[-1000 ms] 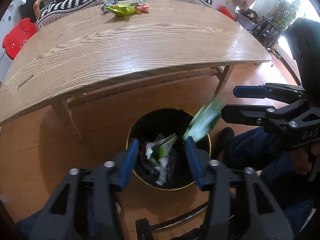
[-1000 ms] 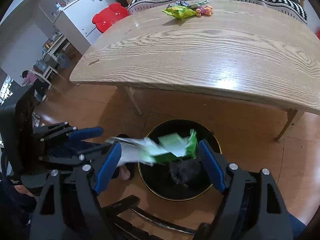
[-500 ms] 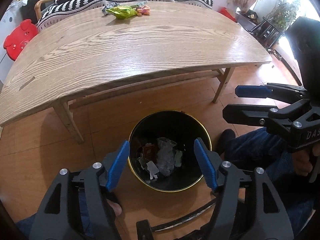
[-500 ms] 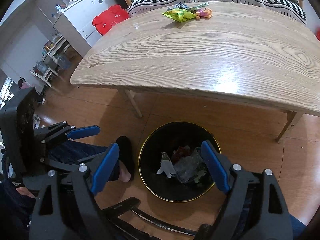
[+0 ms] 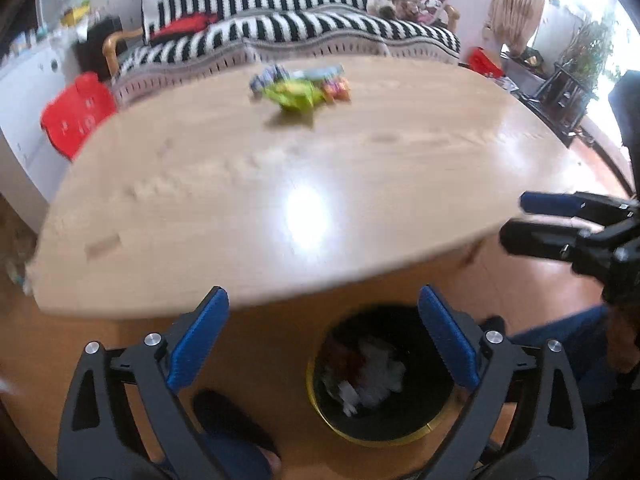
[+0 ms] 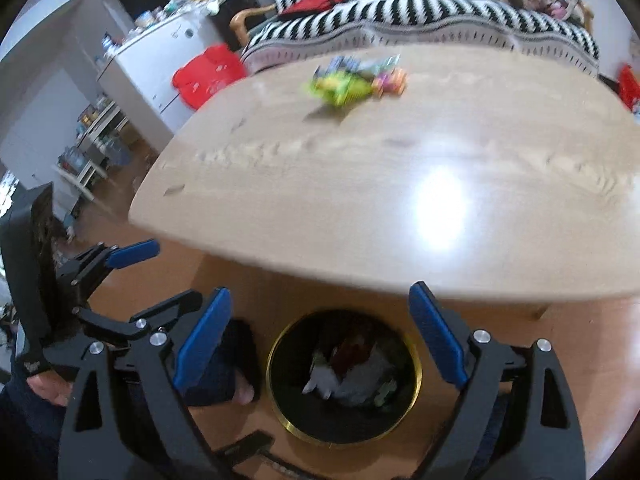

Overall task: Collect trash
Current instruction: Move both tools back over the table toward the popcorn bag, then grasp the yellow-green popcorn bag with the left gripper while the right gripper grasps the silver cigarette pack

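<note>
1. Nearest us, our left claw [image 5: 322, 320] gapes with nothing between its blue pads, its jaws having just swung wider; our right claw [image 6: 320, 316] is likewise released and empty.
2. Below them, the black bin [image 6: 280, 392] stands upright on the floor, crumpled wrappers [image 6: 352, 376] inside.
3. Farther off on the desk [image 5: 360, 184], the green wrapper pile [image 5: 298, 92] lies blurred, its long axis running left-right along the far edge.

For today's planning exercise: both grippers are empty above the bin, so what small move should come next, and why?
Probably reach the left gripper toward the wrapper pile at the table's far edge: its jaws have just opened, nothing is between them, and the bin already holds trash.
</note>
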Available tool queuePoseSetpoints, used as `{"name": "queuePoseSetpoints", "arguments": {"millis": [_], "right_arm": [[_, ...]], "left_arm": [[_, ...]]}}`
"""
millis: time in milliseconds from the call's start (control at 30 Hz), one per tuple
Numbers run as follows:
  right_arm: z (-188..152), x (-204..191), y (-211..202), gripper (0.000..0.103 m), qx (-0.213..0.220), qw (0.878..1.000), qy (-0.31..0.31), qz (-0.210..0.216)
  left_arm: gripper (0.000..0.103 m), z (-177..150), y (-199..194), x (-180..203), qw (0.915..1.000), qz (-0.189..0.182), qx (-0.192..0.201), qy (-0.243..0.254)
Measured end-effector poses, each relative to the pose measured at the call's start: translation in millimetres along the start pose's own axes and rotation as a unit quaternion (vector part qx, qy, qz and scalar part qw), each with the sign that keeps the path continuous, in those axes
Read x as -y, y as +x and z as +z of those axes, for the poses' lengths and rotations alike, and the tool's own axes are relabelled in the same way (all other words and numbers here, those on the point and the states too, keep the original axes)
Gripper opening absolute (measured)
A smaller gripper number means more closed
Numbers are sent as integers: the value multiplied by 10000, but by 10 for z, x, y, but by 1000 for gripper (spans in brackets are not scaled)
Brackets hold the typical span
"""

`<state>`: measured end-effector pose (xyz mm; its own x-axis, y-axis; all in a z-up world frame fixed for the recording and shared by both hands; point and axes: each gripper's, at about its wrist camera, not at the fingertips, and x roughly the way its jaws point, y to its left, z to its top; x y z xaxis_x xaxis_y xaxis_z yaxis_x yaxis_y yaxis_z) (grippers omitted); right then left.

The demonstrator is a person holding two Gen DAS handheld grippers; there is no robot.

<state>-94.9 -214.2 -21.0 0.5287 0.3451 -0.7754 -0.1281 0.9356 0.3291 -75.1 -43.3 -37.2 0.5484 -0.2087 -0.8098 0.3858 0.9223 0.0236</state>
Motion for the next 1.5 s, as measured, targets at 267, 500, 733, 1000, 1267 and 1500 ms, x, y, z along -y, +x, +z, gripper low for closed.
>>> {"name": "queuePoseSetpoints", "arguments": {"millis": [267,500,733,1000,1267,1500], "right_arm": [[1113,432,335,90,235,9988,351,-241],[1986,703,970,91,-30,9990,255,-377],[2636,727,1776,91,-437,9975,-202,-511],[2843,632,2459,91,-916,9930,-508,-552],[2791,553,2695,59,-1058,9916,-606,-425],[2694,530,2495,56,-778,9955,-517,-180]], "left_arm": [[94,977,576,-193,9988,277,389,-104],[94,1616,1314,-255,9994,7,351,-73],[94,1906,1949,-391,9994,-2,106,320],[93,2086,2197,-468,9981,-513,212,284],[64,2039,2293,-567,9954,-933,144,140],[59,1972,2136,-616,9969,-765,202,52]]}}
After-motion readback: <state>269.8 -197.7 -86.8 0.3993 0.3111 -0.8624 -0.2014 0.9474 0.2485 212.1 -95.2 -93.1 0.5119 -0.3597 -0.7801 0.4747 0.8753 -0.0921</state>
